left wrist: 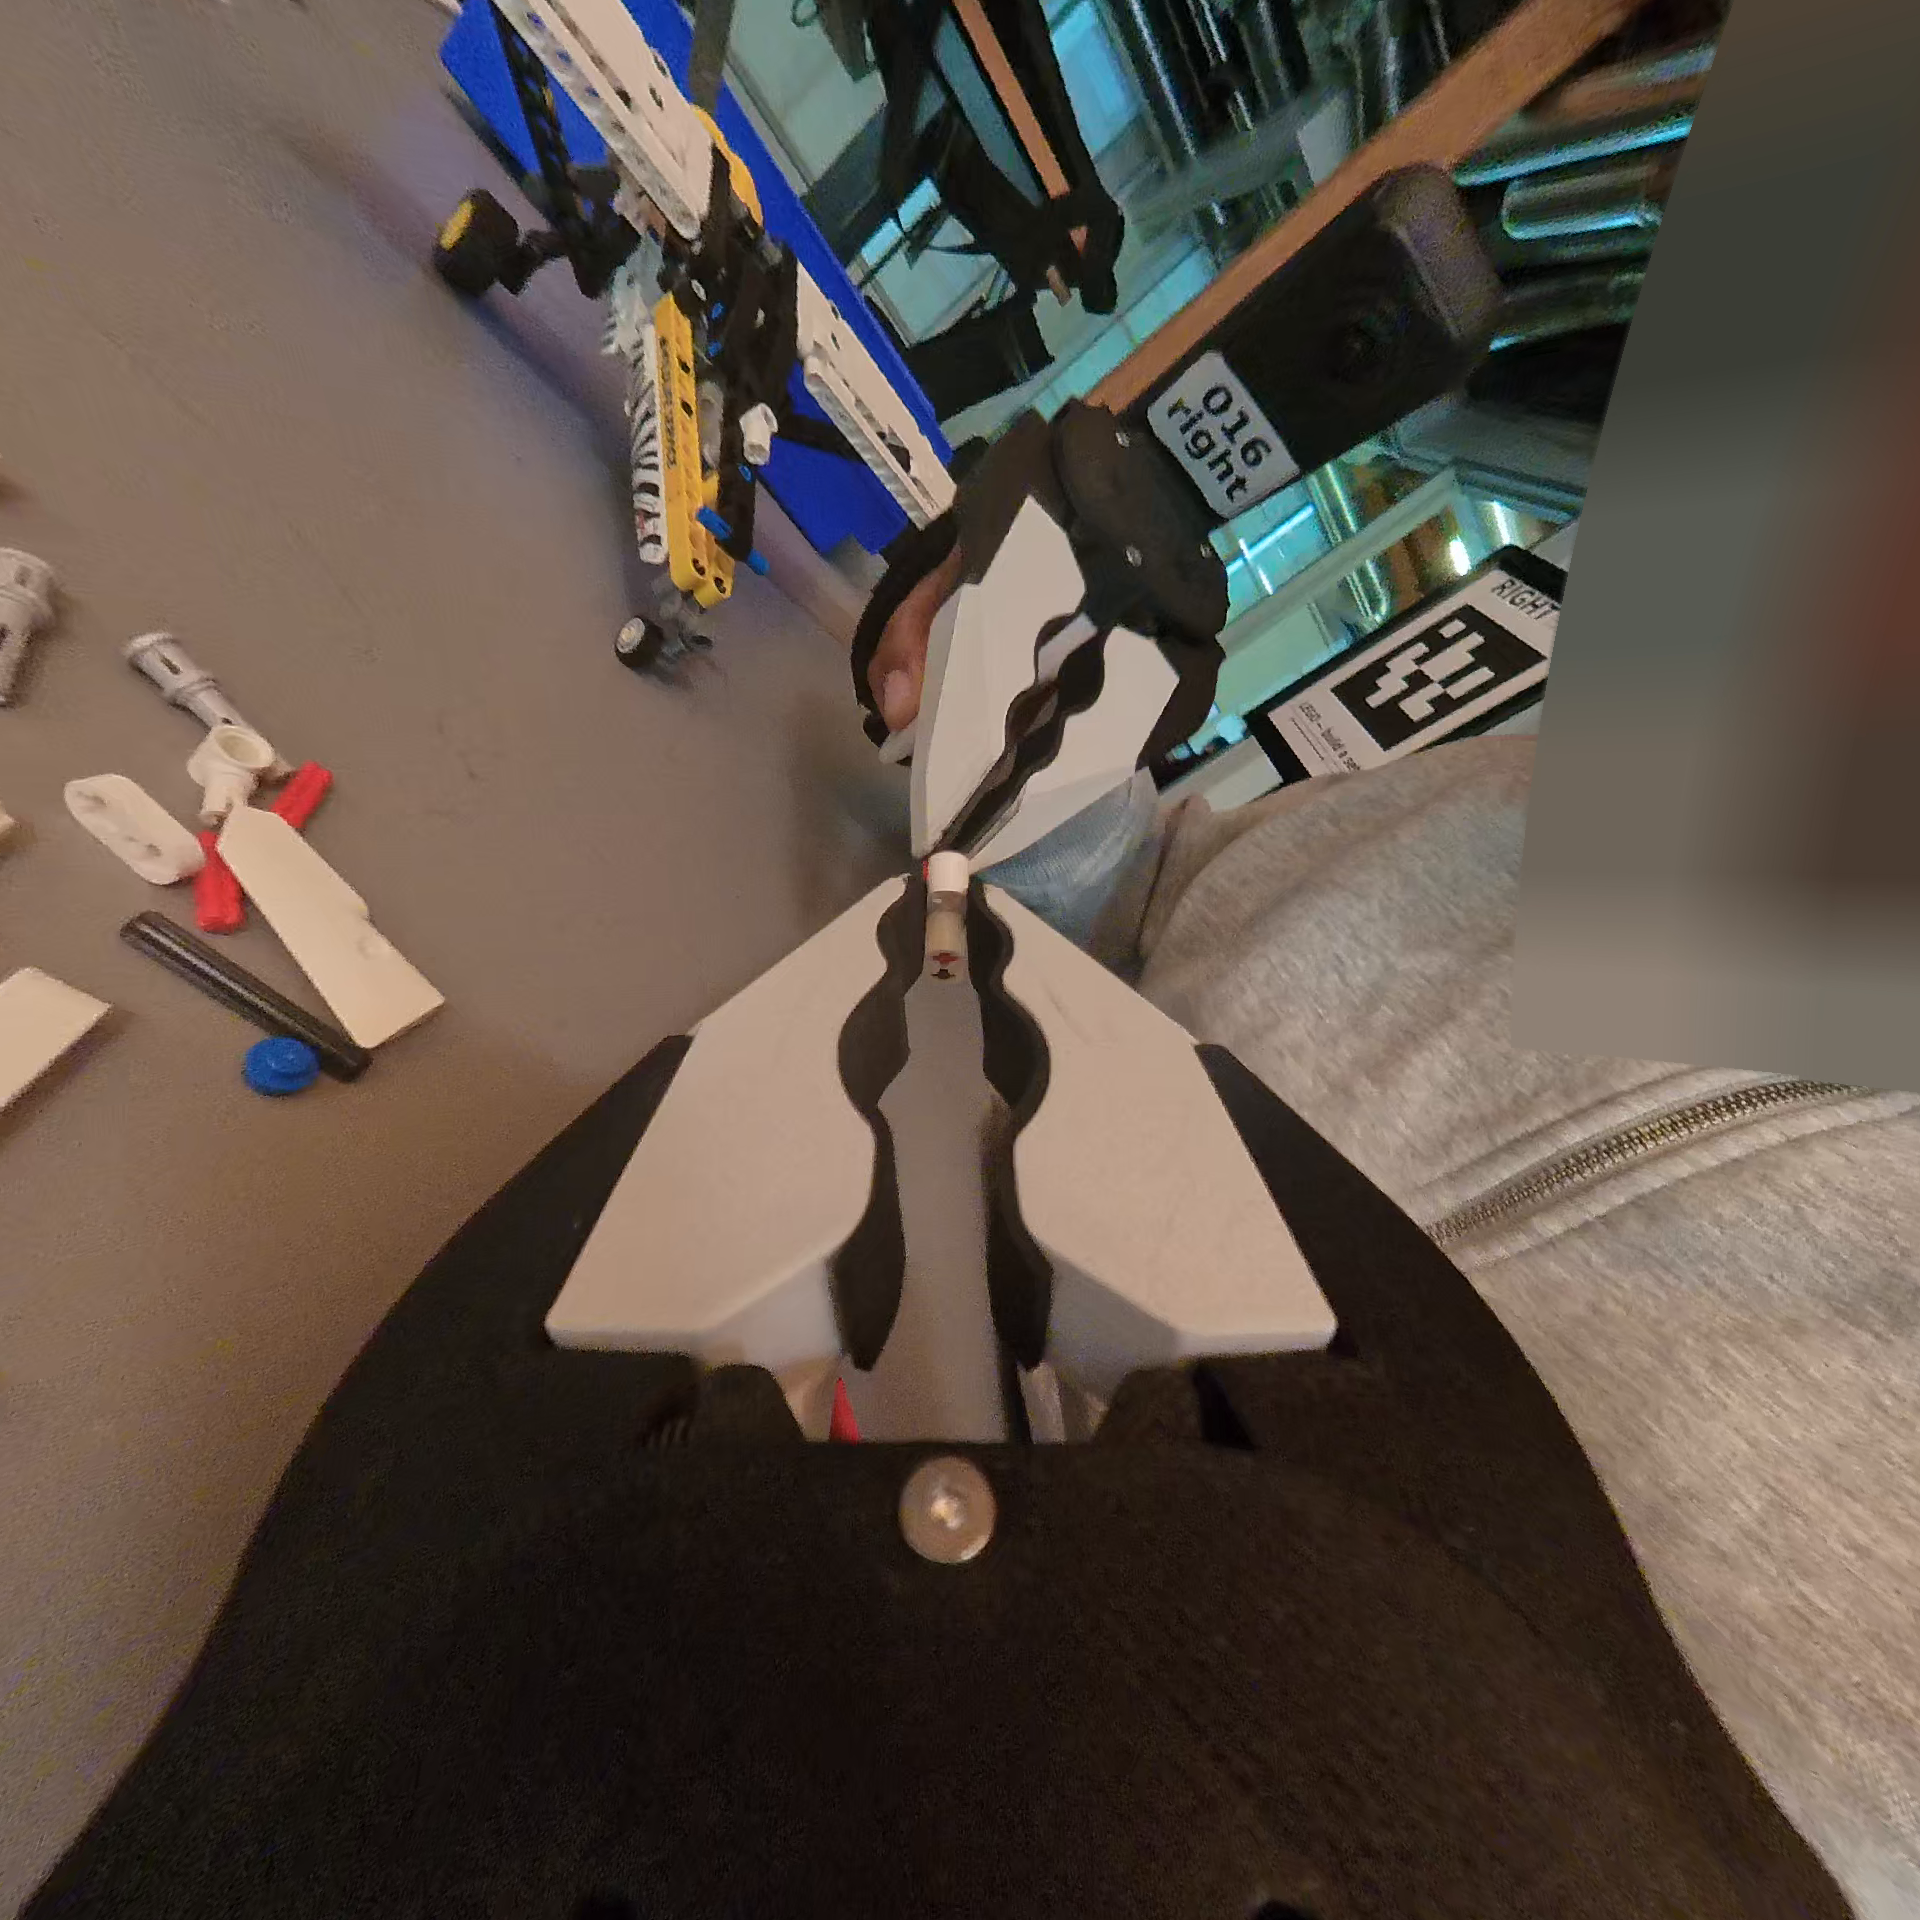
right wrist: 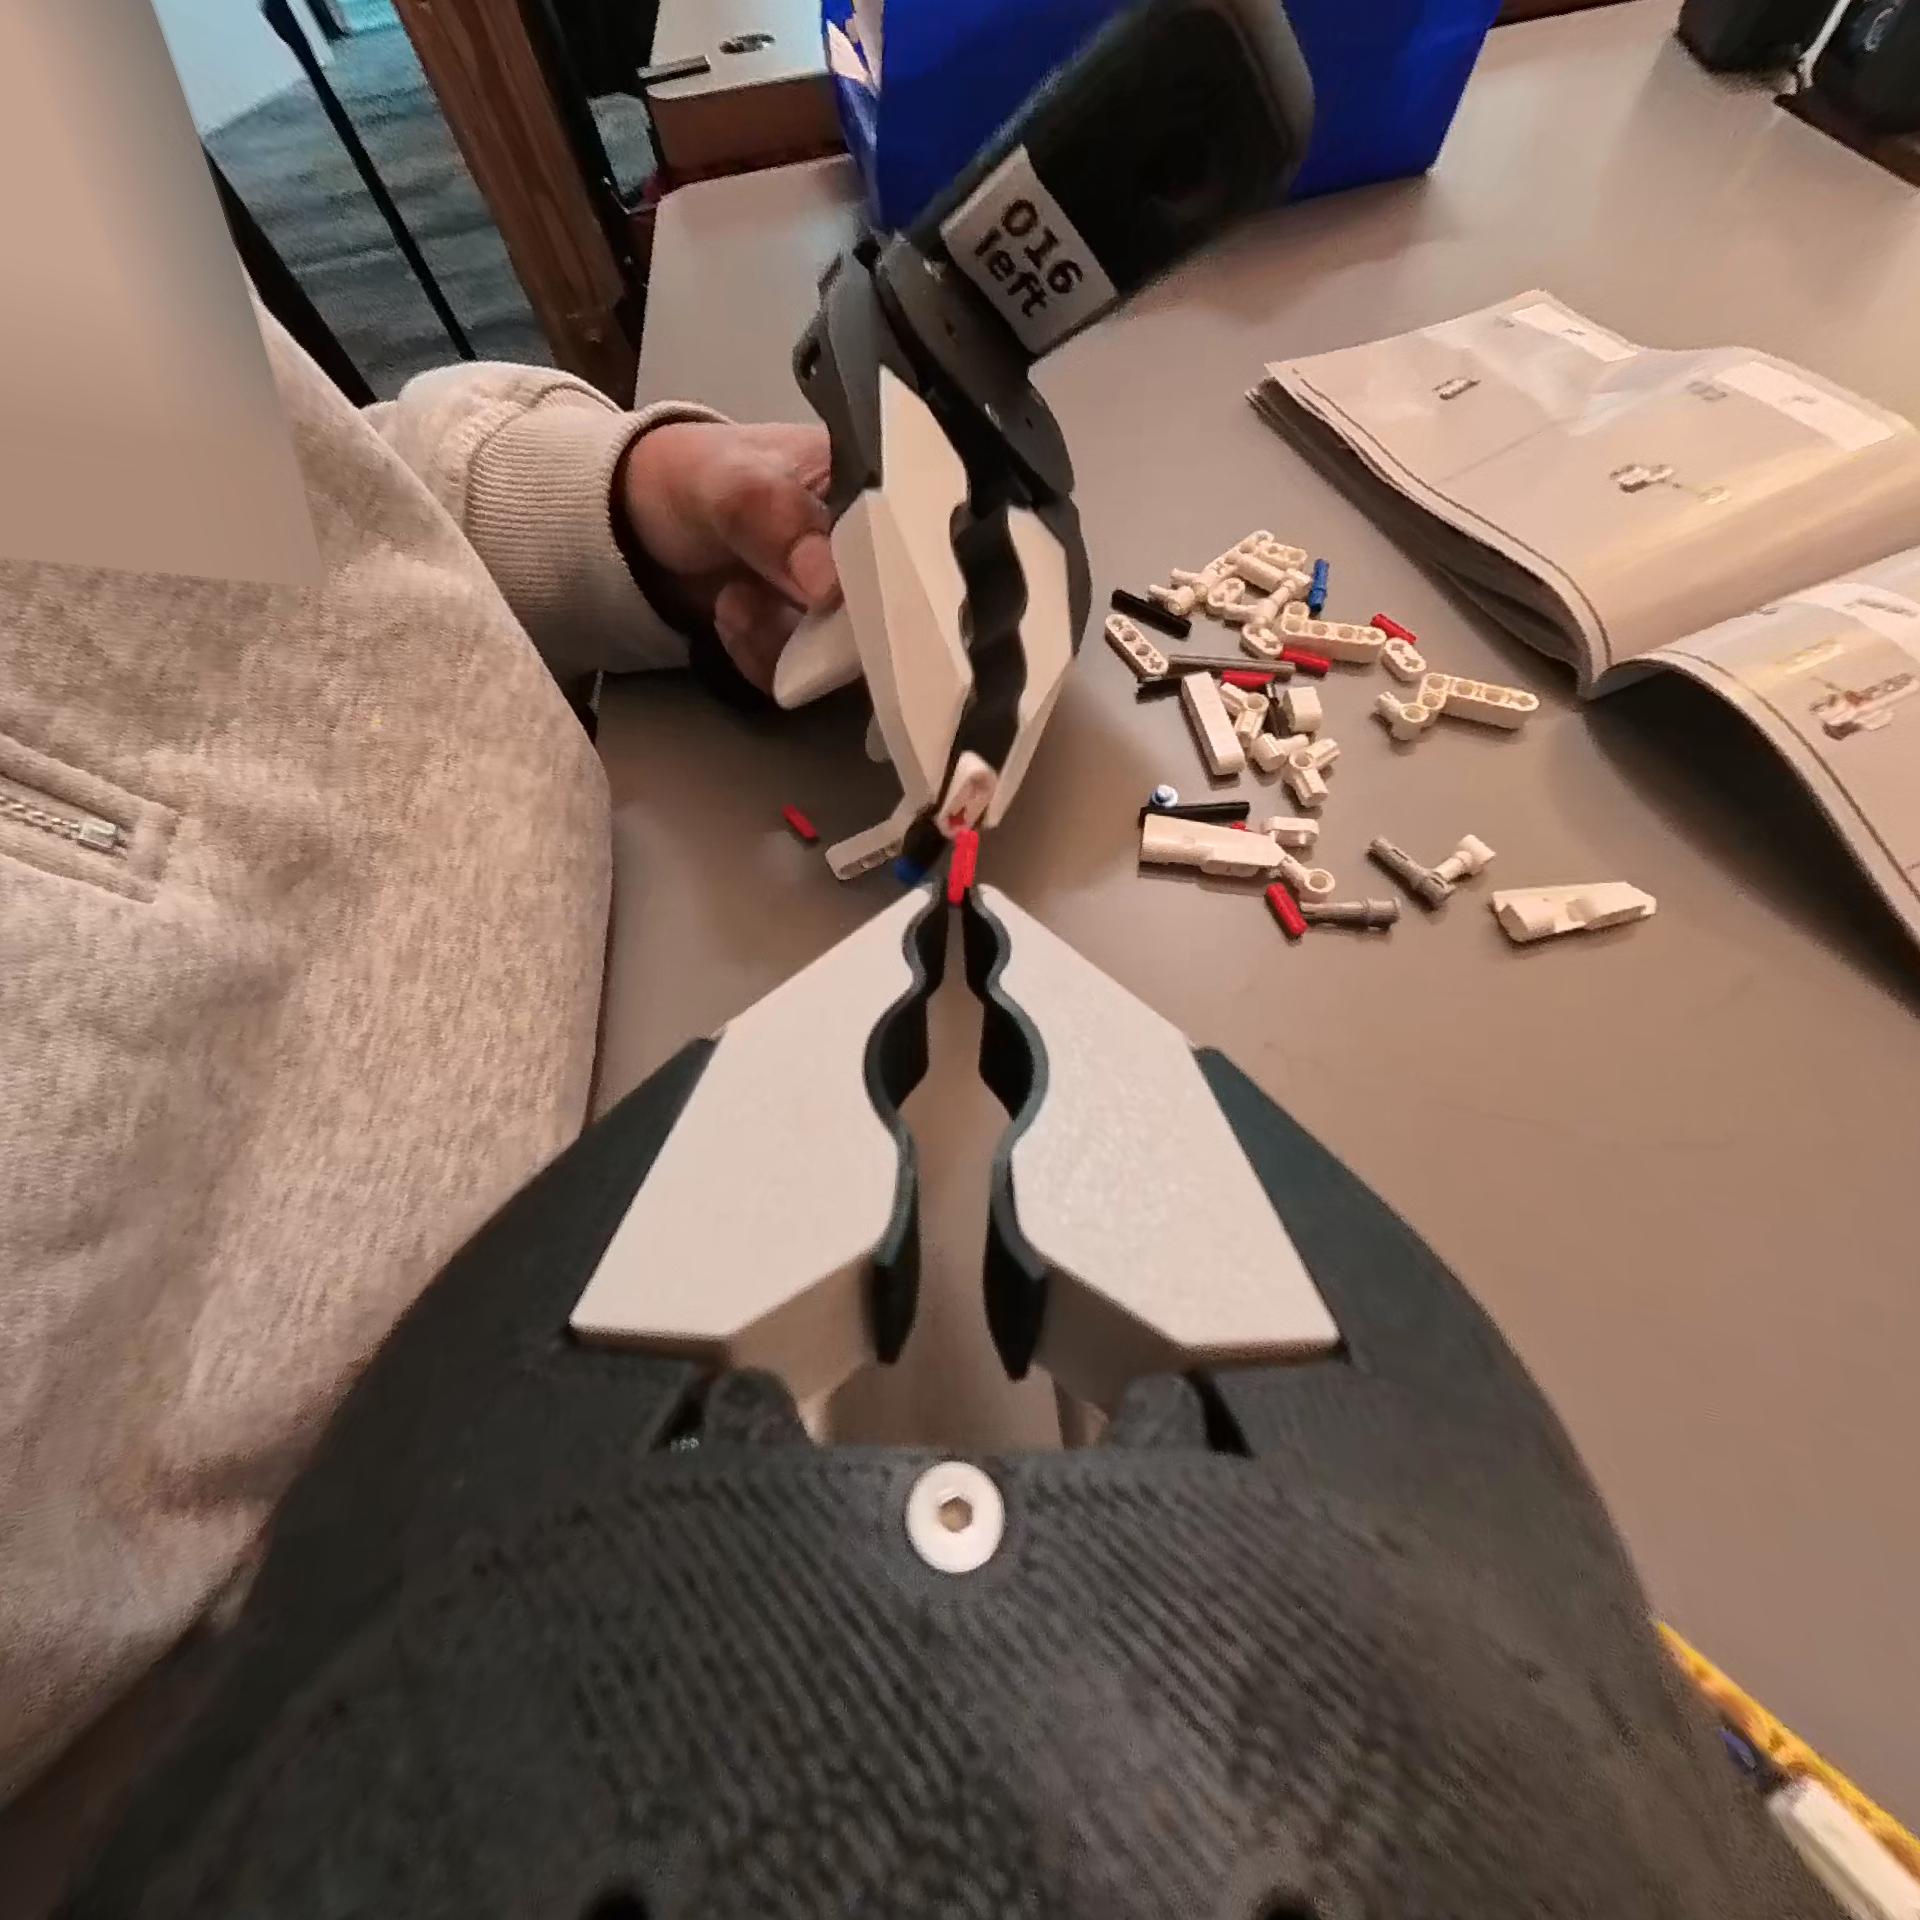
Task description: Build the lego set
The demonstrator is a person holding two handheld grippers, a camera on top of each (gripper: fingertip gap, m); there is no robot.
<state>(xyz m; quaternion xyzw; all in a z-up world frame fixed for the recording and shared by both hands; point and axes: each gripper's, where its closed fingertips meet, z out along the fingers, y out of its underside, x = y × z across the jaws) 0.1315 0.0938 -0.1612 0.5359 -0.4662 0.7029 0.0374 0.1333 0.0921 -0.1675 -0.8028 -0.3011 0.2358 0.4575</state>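
An office or lab workroom: a plain grey tabletop (right wrist: 1351, 1143) with an open instruction booklet (right wrist: 1621, 499), a blue bin (left wrist: 831, 416) at its far edge, and glass partitions (left wrist: 1351, 540) with wooden framing (left wrist: 1351, 208) behind.

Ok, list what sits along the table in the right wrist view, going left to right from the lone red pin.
Lone red pin → red axle pinched in the right gripper's fingers → pile of loose pieces → long white panel → open instruction booklet.
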